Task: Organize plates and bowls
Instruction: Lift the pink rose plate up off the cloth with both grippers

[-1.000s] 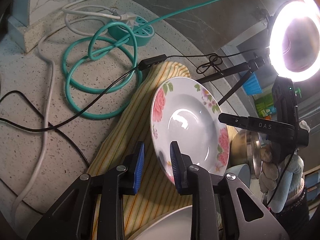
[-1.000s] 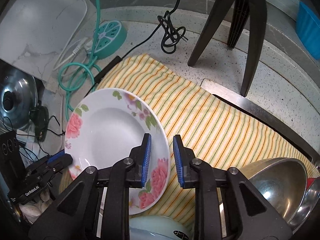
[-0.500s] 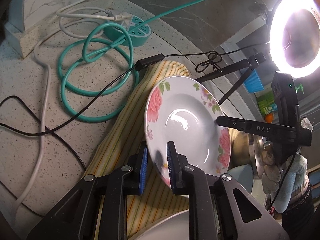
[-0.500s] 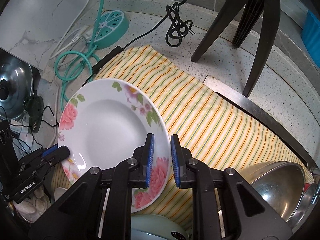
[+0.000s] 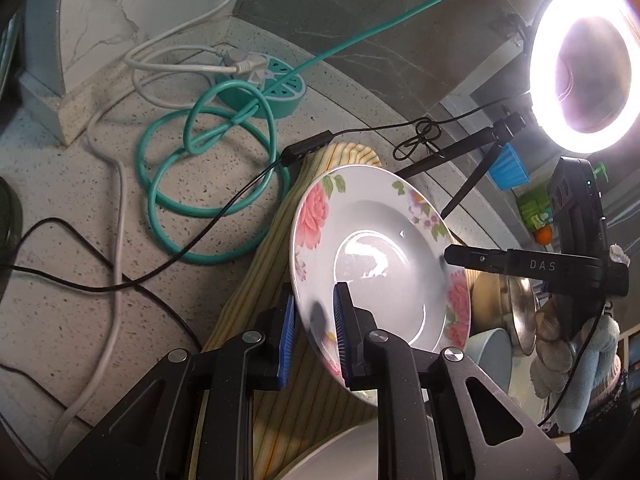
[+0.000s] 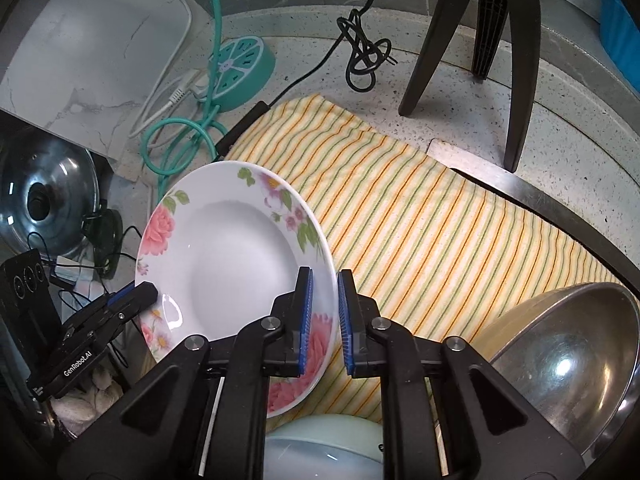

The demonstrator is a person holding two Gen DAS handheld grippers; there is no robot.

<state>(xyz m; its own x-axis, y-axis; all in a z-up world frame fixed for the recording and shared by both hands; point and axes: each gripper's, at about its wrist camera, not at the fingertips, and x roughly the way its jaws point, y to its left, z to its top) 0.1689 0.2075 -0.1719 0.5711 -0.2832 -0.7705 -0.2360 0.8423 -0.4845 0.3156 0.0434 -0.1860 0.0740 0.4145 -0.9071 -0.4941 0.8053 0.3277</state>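
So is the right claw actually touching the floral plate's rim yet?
Touching. In the right wrist view, the right claw straddles the floral plate rim, its left finger pressed on the plate face. Outer-side contact is hidden.

Both wrist cameras sit close to the floral plate [image 5: 380, 264] [image 6: 236, 264], the left looking across it from its left rim, the right looking down from the opposite rim, sharing the striped cloth [image 5: 256, 280] [image 6: 420, 232] beneath.
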